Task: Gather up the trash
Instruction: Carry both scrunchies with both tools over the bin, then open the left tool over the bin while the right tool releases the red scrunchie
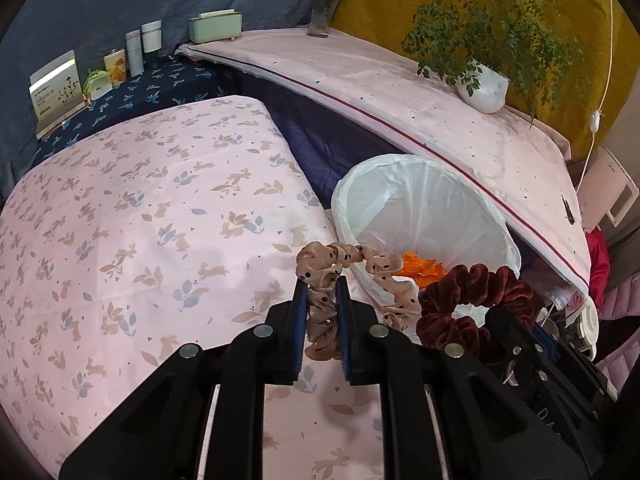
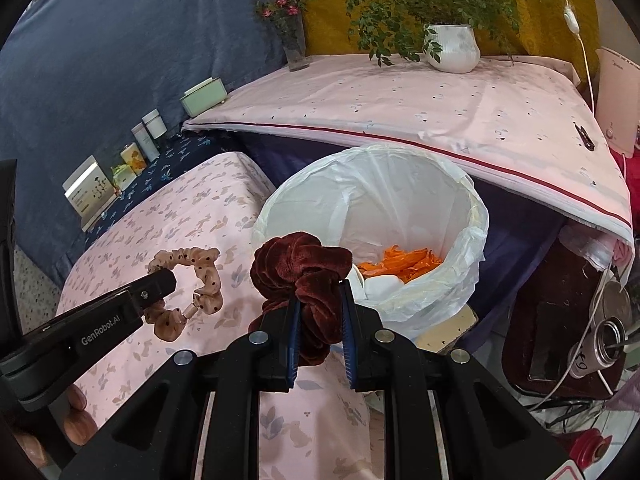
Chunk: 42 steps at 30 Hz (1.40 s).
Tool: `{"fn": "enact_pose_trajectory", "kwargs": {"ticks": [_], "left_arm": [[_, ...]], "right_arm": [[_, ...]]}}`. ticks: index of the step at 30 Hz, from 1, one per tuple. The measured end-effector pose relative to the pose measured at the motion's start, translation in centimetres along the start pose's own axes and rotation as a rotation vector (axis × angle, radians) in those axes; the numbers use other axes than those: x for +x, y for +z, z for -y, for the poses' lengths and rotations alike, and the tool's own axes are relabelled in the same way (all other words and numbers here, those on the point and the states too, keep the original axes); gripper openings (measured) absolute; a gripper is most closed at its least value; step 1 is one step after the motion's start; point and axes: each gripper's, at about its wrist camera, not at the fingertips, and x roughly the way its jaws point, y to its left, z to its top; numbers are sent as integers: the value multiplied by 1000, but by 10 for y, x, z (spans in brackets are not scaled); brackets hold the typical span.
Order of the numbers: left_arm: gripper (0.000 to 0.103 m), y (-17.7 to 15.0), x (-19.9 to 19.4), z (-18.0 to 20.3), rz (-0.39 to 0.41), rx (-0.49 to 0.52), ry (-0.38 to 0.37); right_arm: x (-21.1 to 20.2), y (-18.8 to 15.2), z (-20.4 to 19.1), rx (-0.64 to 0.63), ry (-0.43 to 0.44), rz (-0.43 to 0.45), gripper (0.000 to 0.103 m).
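Observation:
My left gripper (image 1: pixel 322 286) is shut on a beige dotted scrunchie (image 1: pixel 348 268), which hangs over the right edge of the pink bed cover, its loop reaching over the bin's rim. My right gripper (image 2: pixel 319 292) is shut on a dark red velvet scrunchie (image 2: pixel 298 268), held just left of the bin's rim. The bin (image 2: pixel 468 236), lined with a white bag, stands between the two beds and holds orange peels (image 2: pixel 404 264) and white scraps. In the right wrist view the left gripper (image 2: pixel 162 282) shows at the left with the beige scrunchie (image 2: pixel 200 268). In the left wrist view the red scrunchie (image 1: pixel 472 296) sits at the right.
The pink rabbit-print bed cover (image 1: pixel 140 220) fills the left. A second pink-covered surface (image 2: pixel 400 108) lies behind the bin, bearing a potted plant (image 2: pixel 452 48) and a flower vase (image 2: pixel 296 48). Small boxes and bottles (image 1: pixel 132 56) line the far wall. Cans and cables (image 2: pixel 604 340) clutter the right.

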Motion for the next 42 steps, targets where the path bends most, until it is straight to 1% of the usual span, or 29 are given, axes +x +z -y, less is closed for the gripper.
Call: {"fn": "enact_pose_trajectory", "kwargs": {"ticks": [20, 26, 33, 34, 35, 36, 37, 38, 40, 42], "left_arm": [[14, 7, 6, 38, -4, 60, -28], [14, 19, 12, 52, -1, 88, -53], [14, 39, 33, 62, -20, 95, -80], [16, 41, 36, 64, -22, 98, -83], [20, 43, 38, 65, -23, 100, -83], [21, 46, 40, 66, -17, 98, -81], [26, 48, 42, 67, -9, 100, -80], [38, 50, 45, 68, -6, 104, -72], [53, 54, 48, 68, 1, 98, -61], [54, 57, 52, 66, 6, 93, -56]], "right_arm": [[-8, 12, 30, 39, -33, 26, 17], [-6, 27, 41, 48, -57, 48, 17], [8, 46, 49, 48, -80, 54, 17], [11, 48, 50, 46, -83, 52, 17], [15, 50, 50, 44, -86, 49, 18], [18, 52, 50, 42, -89, 46, 18], [22, 54, 50, 40, -92, 43, 19], [26, 56, 50, 36, -96, 40, 22], [34, 60, 50, 30, -104, 37, 22], [43, 65, 51, 29, -103, 26, 23]]}}
